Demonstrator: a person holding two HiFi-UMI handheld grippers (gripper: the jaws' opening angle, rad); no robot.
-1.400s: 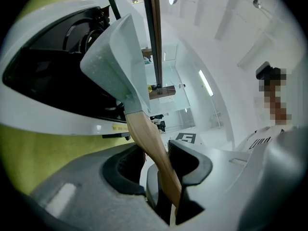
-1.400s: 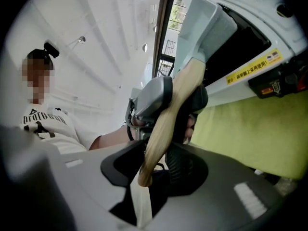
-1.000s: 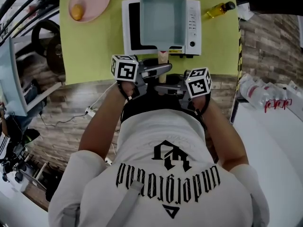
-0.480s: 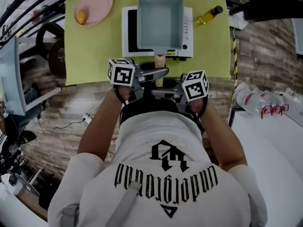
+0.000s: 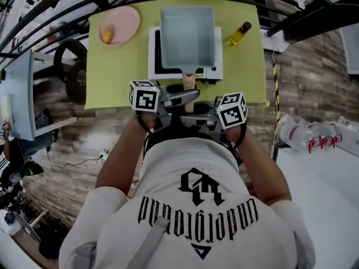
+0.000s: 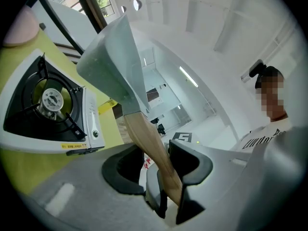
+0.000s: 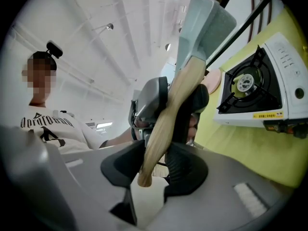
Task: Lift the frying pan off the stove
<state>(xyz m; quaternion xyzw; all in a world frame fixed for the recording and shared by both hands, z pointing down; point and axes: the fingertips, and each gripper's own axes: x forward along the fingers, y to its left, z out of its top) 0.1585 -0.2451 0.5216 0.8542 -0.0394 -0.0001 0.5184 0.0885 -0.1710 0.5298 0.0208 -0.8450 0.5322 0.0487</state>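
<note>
Above the yellow mat (image 5: 115, 66) and the white stove (image 5: 152, 66), you are holding the grey-blue frying pan (image 5: 187, 35) in the air. It is hanging clear of the bare burner (image 6: 50, 99), with its whole weight well out ahead of your grip. The left tongs (image 5: 192, 95) and the right tongs (image 5: 188, 110) are both clenching the wooden handle (image 5: 189, 83) near its end, close together. I am judging that the smooth wood could be twisting or sliding there, tipping the pan down onto the burner or toward the oil bottle (image 5: 239, 33).
</note>
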